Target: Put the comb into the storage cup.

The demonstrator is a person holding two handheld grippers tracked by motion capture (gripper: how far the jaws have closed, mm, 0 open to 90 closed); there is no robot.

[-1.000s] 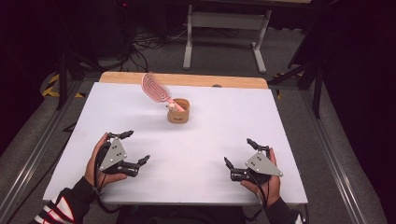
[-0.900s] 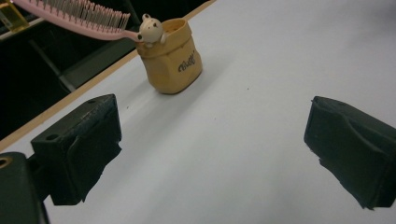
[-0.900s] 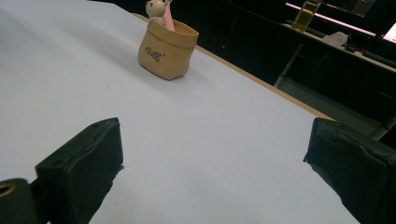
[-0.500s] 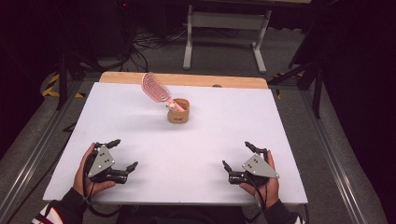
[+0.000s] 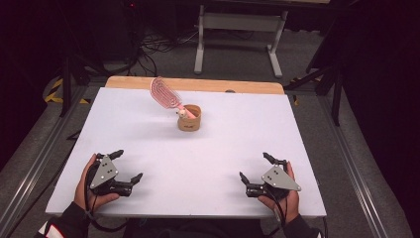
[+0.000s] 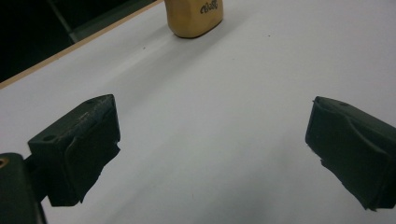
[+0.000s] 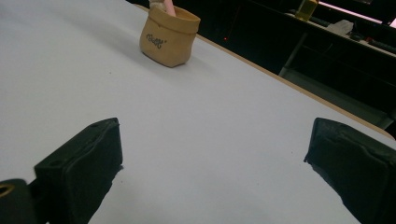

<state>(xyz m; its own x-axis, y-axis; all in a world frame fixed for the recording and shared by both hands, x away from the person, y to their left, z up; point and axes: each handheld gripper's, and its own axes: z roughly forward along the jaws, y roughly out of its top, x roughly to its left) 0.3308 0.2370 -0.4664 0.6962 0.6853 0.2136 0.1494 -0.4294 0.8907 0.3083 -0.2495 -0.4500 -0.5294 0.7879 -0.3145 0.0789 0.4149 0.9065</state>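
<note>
A small tan pouch-like cup (image 5: 189, 119) with dark lettering stands upright on the white table (image 5: 148, 148), near the middle of its far edge, holding a pink hairbrush (image 5: 165, 93) that leans toward the far-left corner

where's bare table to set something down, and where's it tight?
Most of the white tabletop is bare: the wide stretch between the left gripper and right gripper, both open, and both sides flanking the small tan pouch-shaped holder. The tight spot is at that holder, where the pink slotted hairbrush leans out toward the far wooden edge.
</note>
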